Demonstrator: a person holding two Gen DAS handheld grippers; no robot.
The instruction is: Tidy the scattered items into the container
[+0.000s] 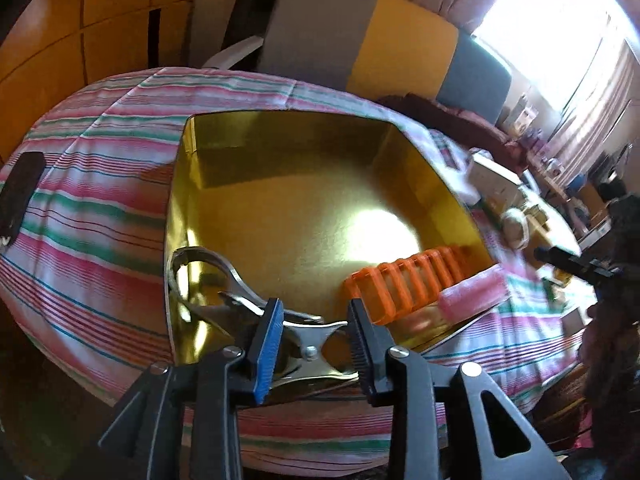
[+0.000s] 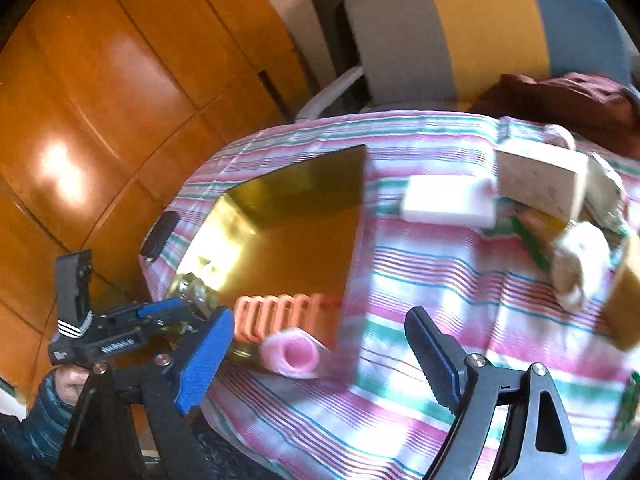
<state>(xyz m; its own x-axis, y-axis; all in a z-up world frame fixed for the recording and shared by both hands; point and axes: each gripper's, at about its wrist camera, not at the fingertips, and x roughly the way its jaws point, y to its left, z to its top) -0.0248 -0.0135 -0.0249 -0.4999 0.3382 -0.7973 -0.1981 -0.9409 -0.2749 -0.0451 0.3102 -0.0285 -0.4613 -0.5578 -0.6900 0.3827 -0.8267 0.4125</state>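
Striped cloth covers the table. Behind its far edge: chair w/ grey, yellow, blue back, maroon fabric on seat. Wood panels at left; bright window at right.

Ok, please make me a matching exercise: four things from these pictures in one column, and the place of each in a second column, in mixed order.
1. metal tool
2. orange ribbed piece
3. white block
4. dark flat object

A. on the cloth, right of the tin
B. inside the tin, near right corner
C. between the left gripper's fingers
D. on the cloth, left of the tin

Pairs: 1-C, 2-B, 3-A, 4-D
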